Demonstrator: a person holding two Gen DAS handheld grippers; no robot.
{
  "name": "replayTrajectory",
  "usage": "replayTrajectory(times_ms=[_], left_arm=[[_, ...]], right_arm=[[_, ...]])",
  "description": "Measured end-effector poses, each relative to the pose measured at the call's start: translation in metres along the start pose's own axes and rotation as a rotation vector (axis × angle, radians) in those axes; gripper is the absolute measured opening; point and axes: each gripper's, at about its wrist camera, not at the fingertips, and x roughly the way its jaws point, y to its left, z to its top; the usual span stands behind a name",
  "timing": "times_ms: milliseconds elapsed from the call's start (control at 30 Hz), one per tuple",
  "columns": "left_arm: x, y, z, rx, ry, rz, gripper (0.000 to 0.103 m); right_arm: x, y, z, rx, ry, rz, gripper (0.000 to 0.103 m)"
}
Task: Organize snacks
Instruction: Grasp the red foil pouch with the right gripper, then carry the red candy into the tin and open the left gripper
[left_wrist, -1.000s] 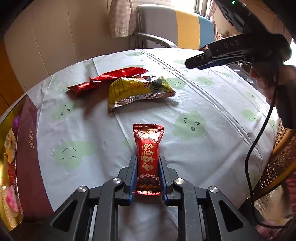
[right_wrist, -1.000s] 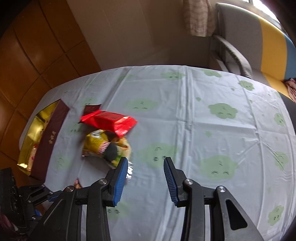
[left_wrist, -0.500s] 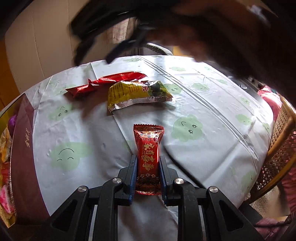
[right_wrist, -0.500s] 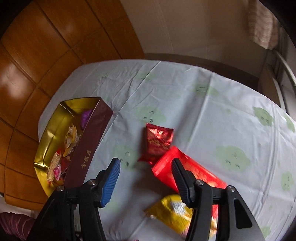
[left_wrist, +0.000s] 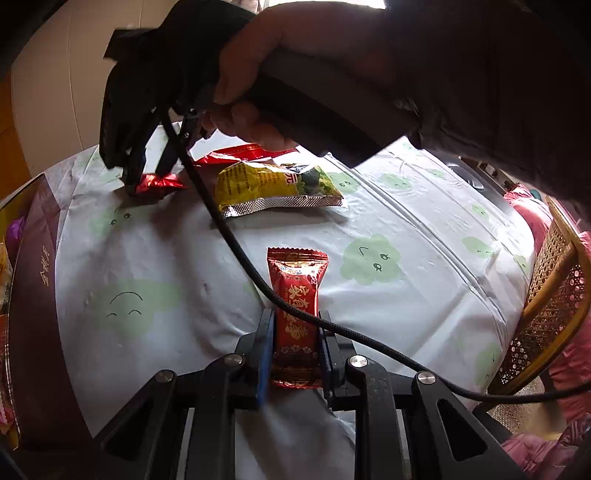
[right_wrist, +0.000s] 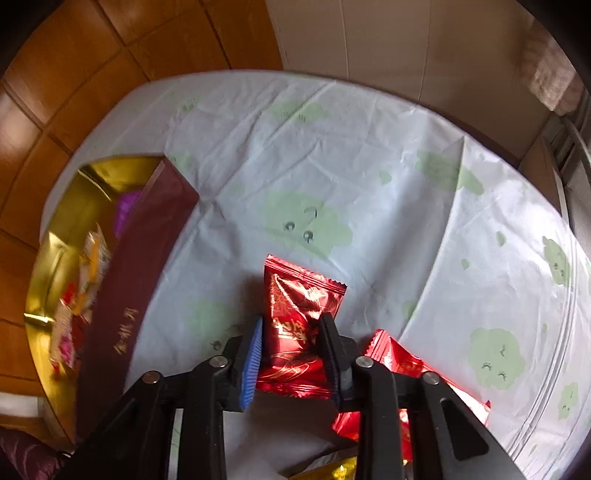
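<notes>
My right gripper (right_wrist: 291, 354) has crossed the bench and clenched its jaws on the dark red packet (right_wrist: 299, 325) beside the gift box (right_wrist: 122, 295). My left gripper (left_wrist: 293, 343) still grasps the red candy (left_wrist: 297, 317) near the bench's near edge. Both are ready for boxing.

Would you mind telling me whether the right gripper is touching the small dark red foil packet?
Touching. In the right wrist view, the right gripper has both pads pressed against the sides of the dark red foil packet.
</notes>
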Motion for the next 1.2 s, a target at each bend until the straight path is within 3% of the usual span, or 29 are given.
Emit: replayTrajectory(times_ms=[233, 500, 667, 767, 867, 1033, 1200], left_arm=[[0.001, -0.003, 0.000, 0.001, 0.000, 0.017, 0.022], [0.001, -0.006, 0.000, -0.007, -0.005, 0.034, 0.022], [0.002, -0.007, 0.000, -0.019, 0.000, 0.043, 0.022], [0.001, -0.006, 0.001, -0.027, 0.008, 0.045, 0.022], [0.001, -0.006, 0.003, -0.034, 0.020, 0.047, 0.022], [-0.004, -0.005, 0.008, -0.050, 0.036, 0.064, 0.021], [-0.025, 0.002, 0.011, -0.095, -0.006, 0.058, 0.021]], right_arm=[[-0.069, -0.005, -0.026, 0.024, -0.142, 0.066, 0.023], [-0.118, -0.027, -0.107, 0.055, -0.111, -0.060, 0.023], [-0.104, -0.055, -0.166, 0.182, -0.024, -0.108, 0.024], [-0.093, -0.068, -0.184, 0.252, -0.019, -0.121, 0.028], [-0.090, -0.077, -0.191, 0.298, -0.049, -0.122, 0.039], [-0.085, -0.083, -0.196, 0.331, -0.061, -0.117, 0.041], [-0.080, -0.085, -0.200, 0.339, -0.078, -0.107, 0.041]])
